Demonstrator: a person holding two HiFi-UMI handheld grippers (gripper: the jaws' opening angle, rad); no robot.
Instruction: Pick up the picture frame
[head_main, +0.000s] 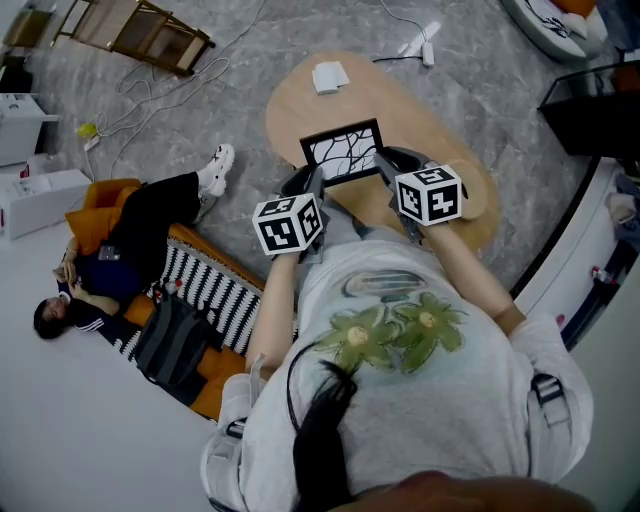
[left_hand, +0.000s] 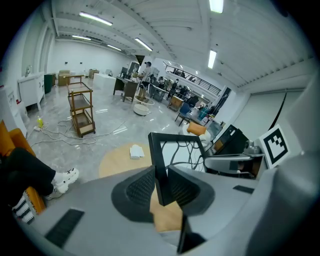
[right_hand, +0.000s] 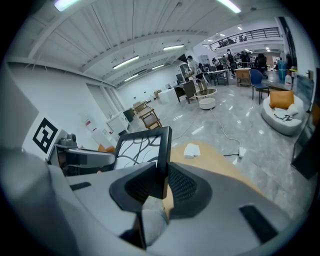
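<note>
A black picture frame (head_main: 343, 152) with a white branch print hangs tilted above the oval wooden table (head_main: 300, 100), held from both sides. My left gripper (head_main: 311, 181) is shut on the frame's left bar (left_hand: 159, 167), which stands pinched between its dark ribbed pads (left_hand: 138, 188). The right gripper (head_main: 392, 163) is shut on the right bar (right_hand: 162, 155) in the same way. In the left gripper view the frame (left_hand: 176, 150) stands upright with the right gripper's arm behind it; in the right gripper view the branch print (right_hand: 137, 148) faces left.
A small white folded item (head_main: 330, 76) lies on the table's far end. A person lies on an orange striped mat (head_main: 190, 290) on the floor to the left. Cables, a wooden rack (head_main: 135, 30) and a white power strip (head_main: 418, 44) lie on the grey floor.
</note>
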